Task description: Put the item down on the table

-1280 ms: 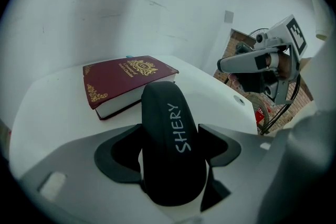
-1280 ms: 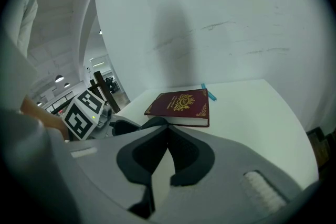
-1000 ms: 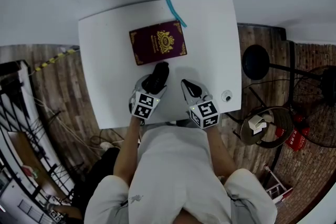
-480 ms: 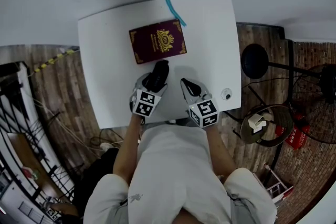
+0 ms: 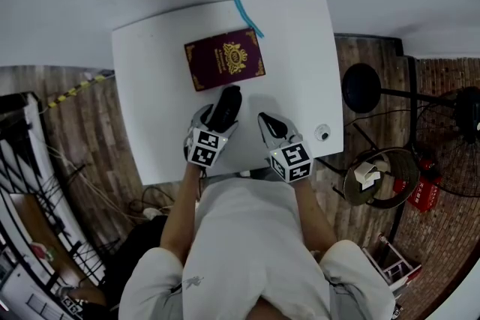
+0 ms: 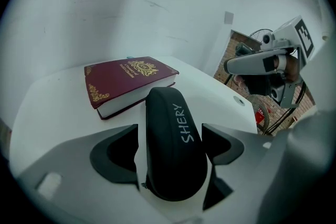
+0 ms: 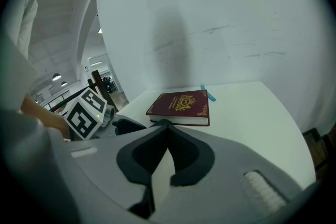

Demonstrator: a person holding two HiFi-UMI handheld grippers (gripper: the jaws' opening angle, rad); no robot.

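A black glasses case [image 6: 170, 149] with white lettering lies on the white table [image 5: 300, 49], just in front of a maroon book [image 5: 225, 60]. My left gripper [image 6: 170, 128] straddles the case. Its jaws are opening, and a thin gap shows beside the case on the left pad's side. In the head view the case [image 5: 225, 107] pokes out ahead of the left gripper [image 5: 217, 120]. My right gripper [image 5: 262, 118] hovers beside it to the right, its jaws closed together with nothing in them [image 7: 168, 126].
The book [image 6: 126, 78] lies flat with its gold crest up. A blue strip [image 5: 250, 16] sits at the table's far edge and a small round fitting [image 5: 322, 135] near the right front corner. A black stool [image 5: 365, 88] and clutter stand on the floor to the right.
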